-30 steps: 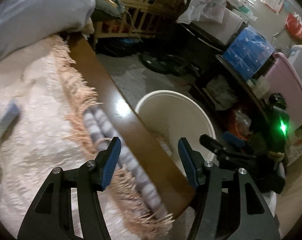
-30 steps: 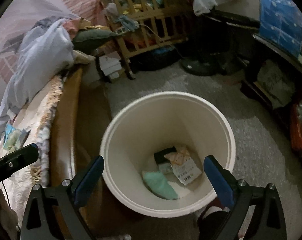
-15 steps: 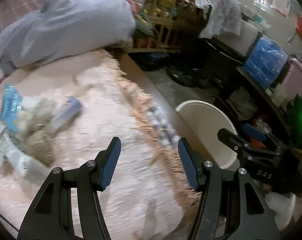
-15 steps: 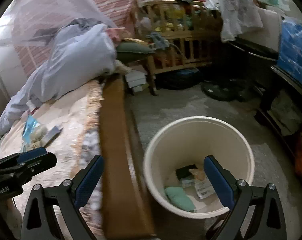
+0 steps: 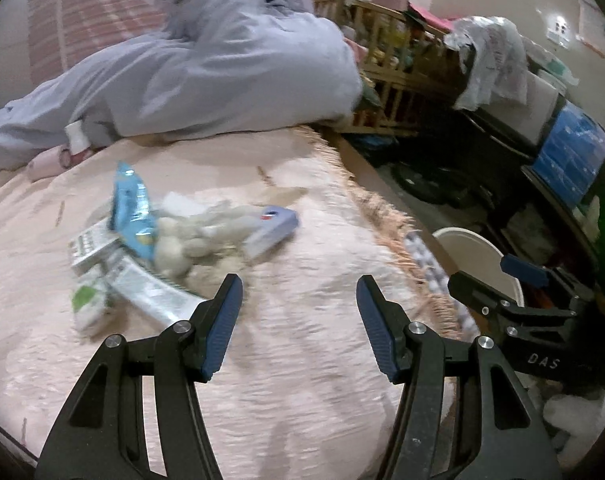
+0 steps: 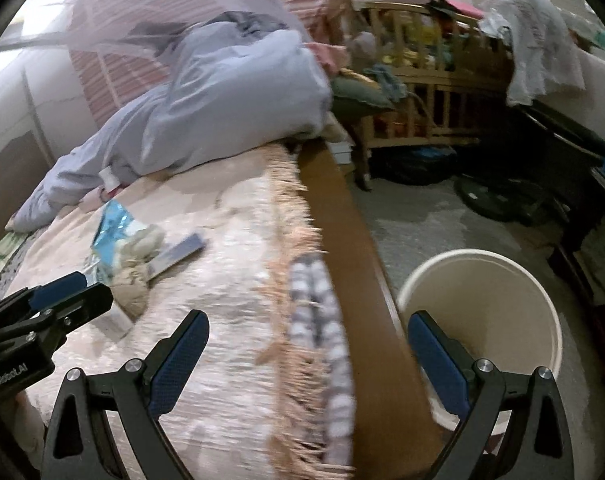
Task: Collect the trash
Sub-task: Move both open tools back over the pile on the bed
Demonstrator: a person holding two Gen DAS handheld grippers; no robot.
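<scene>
The trash pile [image 5: 154, 248] lay on the pink blanket [image 5: 302, 360], ahead and left of the left gripper [image 5: 298, 320], whose jaws stood wide and empty. A grey-blue box [image 5: 272, 228] at the pile's right edge ran diagonally, far end to the right. The right gripper [image 6: 308, 360], also wide and empty, straddled the bed rail [image 6: 342, 240], farther off. The bin [image 6: 502, 304] stood on the floor to the right.

My left gripper [image 5: 299, 322]: black frame, dark blue pads
My right gripper [image 6: 308, 360]: black, blue pads too
Bedspread [image 5: 302, 380]: pale pink, peach fringe
Wrapper [image 5: 132, 210]: bright blue, white marks
Small box [image 5: 271, 229]: lilac-grey with a red and blue mark
Bin [image 6: 542, 304]: cream
Bed rail [image 6: 342, 240]: brown wood
Bundle [image 5: 222, 72]: lavender-grey
</scene>
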